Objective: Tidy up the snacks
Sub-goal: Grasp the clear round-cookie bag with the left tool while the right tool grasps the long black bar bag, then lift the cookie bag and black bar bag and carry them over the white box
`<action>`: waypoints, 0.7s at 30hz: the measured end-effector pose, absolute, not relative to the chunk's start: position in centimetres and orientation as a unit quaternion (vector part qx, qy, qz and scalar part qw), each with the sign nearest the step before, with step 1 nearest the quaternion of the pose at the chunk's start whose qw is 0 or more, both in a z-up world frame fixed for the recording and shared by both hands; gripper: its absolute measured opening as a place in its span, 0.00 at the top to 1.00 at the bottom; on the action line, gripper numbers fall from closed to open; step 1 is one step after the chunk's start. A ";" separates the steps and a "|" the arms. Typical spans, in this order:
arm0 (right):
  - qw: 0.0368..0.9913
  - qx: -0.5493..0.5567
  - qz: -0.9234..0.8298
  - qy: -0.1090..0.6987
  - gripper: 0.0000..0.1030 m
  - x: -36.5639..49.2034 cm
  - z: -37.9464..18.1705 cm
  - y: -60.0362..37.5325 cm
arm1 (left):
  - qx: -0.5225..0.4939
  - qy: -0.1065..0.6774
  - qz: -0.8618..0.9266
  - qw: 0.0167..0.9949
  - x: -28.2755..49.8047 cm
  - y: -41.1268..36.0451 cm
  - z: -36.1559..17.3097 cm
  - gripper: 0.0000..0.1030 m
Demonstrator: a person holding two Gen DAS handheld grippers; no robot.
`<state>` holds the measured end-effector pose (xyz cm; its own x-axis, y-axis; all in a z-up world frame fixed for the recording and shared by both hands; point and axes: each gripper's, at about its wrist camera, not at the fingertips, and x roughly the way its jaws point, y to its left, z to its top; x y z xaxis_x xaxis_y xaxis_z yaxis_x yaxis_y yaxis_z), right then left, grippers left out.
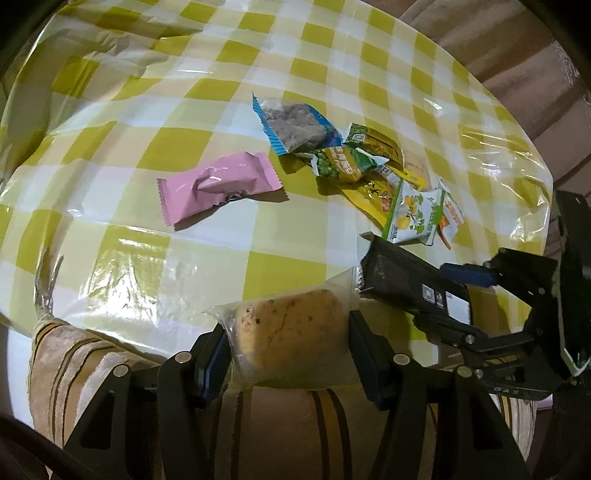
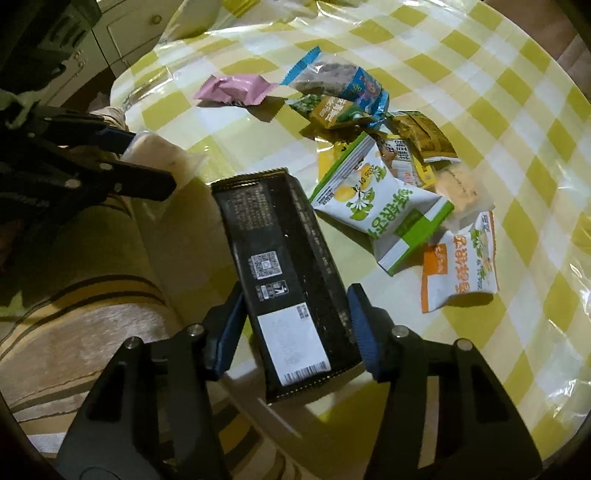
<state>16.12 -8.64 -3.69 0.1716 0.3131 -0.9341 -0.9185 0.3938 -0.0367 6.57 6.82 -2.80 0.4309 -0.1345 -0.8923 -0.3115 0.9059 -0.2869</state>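
Note:
My left gripper (image 1: 288, 347) is shut on a clear-wrapped bun (image 1: 291, 328), held above the table's near edge. My right gripper (image 2: 295, 325) is shut on a long black snack packet (image 2: 284, 273), with both blue pads against its sides; in the left wrist view it enters from the right with the black packet (image 1: 406, 273). The right wrist view shows the left gripper (image 2: 147, 162) at the left with the bun (image 2: 162, 155). On the table lie a pink packet (image 1: 218, 184), a blue-edged packet (image 1: 295, 125) and a loose heap of green, yellow and white packets (image 1: 417, 214).
The round table (image 1: 184, 258) wears a yellow-and-white check cloth under clear plastic. A beige striped cushion (image 1: 92, 369) lies below its near edge. A white-and-orange packet (image 2: 458, 266) lies nearest the right gripper. A pale cabinet (image 2: 129, 29) stands beyond the table at upper left.

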 end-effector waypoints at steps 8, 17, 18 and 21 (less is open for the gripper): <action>0.713 -0.298 0.435 0.461 0.49 15.3 -2.5 -10.2 | -0.207 0.527 0.054 0.823 6.9 6.2 -2.6 0.43; 0.733 -0.261 0.417 0.470 0.49 15.3 -1.9 -12.3 | -0.206 0.517 0.053 0.829 7.0 5.6 -2.1 0.43; 0.736 -0.257 0.415 0.469 0.49 15.3 -1.6 -12.6 | -0.205 0.516 0.053 0.830 6.9 5.6 -2.0 0.43; 0.749 -0.242 0.405 0.466 0.49 15.2 -0.9 -13.5 | -0.202 0.512 0.053 0.834 6.7 5.4 -1.7 0.43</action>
<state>15.18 -13.48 -0.94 0.2381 0.3801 -0.8938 -0.8313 0.5556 0.0148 6.74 5.40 -1.66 0.4712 -0.1186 -0.8740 -0.2938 0.9132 -0.2823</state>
